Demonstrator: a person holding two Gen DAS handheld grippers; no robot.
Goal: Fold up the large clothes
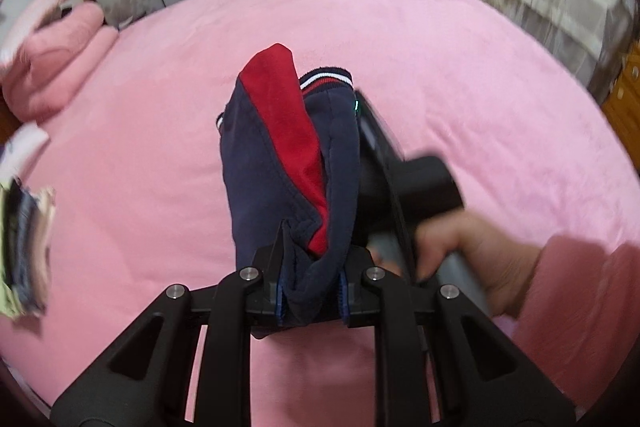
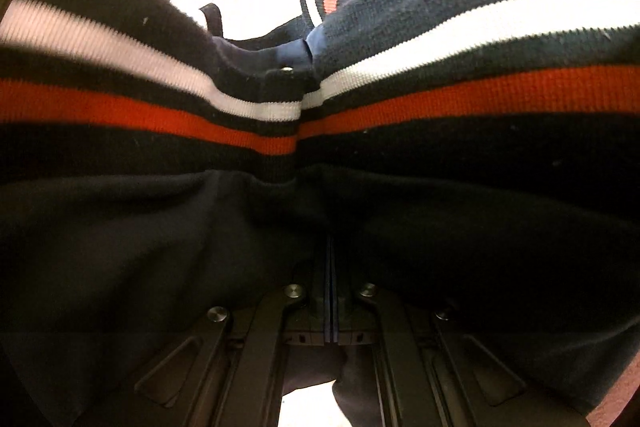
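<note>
Left wrist view shows the left gripper [image 1: 310,281] clamped on a bunched edge of the navy and red jacket [image 1: 280,155], which hangs lifted above the pink bed [image 1: 440,75] at frame centre. The garment's long axis runs away from the gripper toward its striped ribbed hem [image 1: 326,75] at the far end. Just right of the cloth, the person's right hand [image 1: 460,255] grips the handle of the other tool, whose body presses against the jacket's right side.

Right wrist view is almost filled by the same ribbed hem [image 2: 320,107], its white and orange-red stripes crossing the frame, with dark cloth draped over the right gripper [image 2: 331,307]. Its fingers sit together with fabric apparently pinched between them, so it reads as clenched on the jacket. Both grippers are close together on the cloth, the left one nearer the bunched end.

Judging from this, the jacket must be lowered and spread on the bed. A pink pillow [image 1: 60,55] lies at upper left and a stack of clothes [image 1: 24,247] at the left edge, both well apart from the open middle.
</note>
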